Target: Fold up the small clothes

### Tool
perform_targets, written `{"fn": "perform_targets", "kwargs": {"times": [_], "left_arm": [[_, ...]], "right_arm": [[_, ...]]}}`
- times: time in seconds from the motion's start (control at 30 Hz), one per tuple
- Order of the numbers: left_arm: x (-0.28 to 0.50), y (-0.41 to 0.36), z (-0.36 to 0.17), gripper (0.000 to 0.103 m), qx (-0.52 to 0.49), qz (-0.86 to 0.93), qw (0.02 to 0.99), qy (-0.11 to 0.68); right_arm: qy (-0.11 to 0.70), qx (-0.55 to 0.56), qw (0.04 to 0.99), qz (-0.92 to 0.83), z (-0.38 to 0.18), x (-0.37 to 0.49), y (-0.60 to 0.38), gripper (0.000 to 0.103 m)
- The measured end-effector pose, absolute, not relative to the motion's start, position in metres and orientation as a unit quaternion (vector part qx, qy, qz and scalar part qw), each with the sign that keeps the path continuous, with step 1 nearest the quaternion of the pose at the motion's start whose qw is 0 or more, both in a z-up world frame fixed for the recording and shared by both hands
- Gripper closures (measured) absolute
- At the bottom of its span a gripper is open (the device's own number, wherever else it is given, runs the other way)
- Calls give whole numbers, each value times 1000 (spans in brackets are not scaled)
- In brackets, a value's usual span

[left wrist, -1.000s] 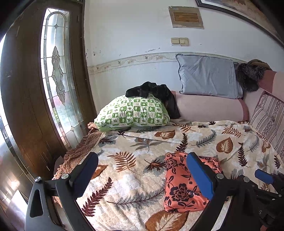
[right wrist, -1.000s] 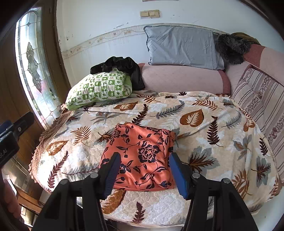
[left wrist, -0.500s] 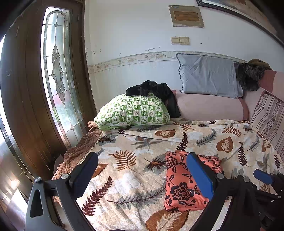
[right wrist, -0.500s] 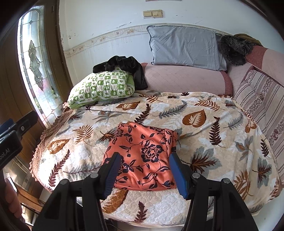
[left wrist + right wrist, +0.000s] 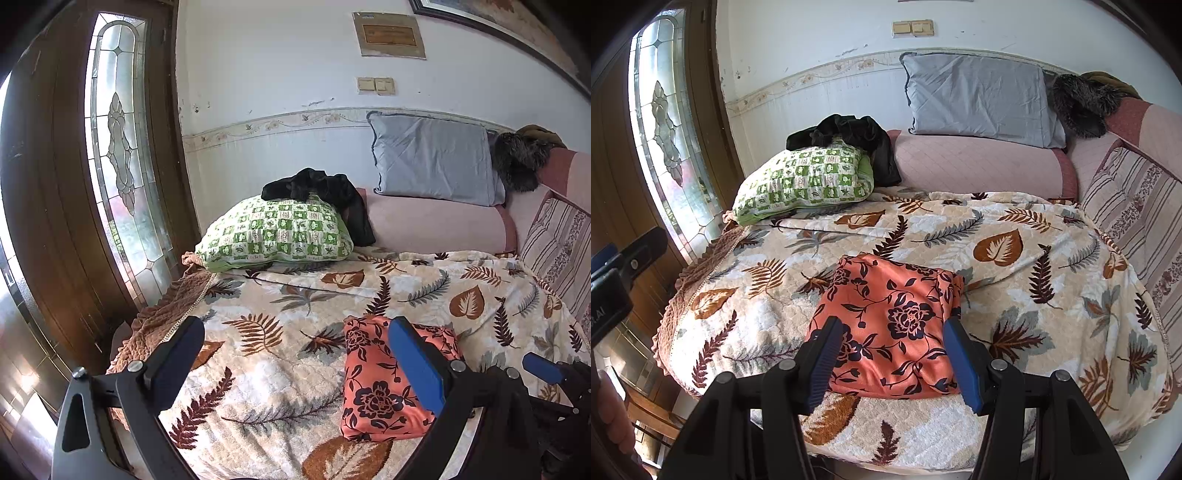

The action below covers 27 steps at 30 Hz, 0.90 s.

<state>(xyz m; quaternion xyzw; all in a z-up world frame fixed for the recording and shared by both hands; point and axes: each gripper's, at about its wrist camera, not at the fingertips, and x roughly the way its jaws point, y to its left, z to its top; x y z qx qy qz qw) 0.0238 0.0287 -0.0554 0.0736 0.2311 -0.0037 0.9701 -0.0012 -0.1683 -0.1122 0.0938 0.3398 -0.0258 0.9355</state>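
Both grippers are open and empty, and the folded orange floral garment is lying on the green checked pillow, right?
Not quite. The folded orange floral garment lies on the leaf-print blanket, apart from the green checked pillow, as the right wrist view shows. Left gripper and right gripper are open and empty.

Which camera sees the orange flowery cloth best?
The right wrist view: the folded orange floral cloth lies nearly whole between the open fingers. In the left wrist view, a blue finger pad covers part of it.

A folded orange floral cloth (image 5: pixel 890 328) lies flat on the leaf-patterned blanket (image 5: pixel 1015 258), near its front edge. The right gripper (image 5: pixel 892 360) hangs just above the cloth's near edge, jaws apart and empty. Far left sits a green checked pillow (image 5: pixel 809 181) with a black garment (image 5: pixel 857 136) on it.
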Motion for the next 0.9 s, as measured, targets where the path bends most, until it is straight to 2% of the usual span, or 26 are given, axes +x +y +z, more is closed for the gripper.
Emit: {"fn": "perform_targets", "kwargs": {"times": [0.9], "left_arm": [[27, 29, -54, 4, 73, -7, 970, 232]], "right_arm": [[338, 89, 937, -22, -111, 5, -165, 42]]}}
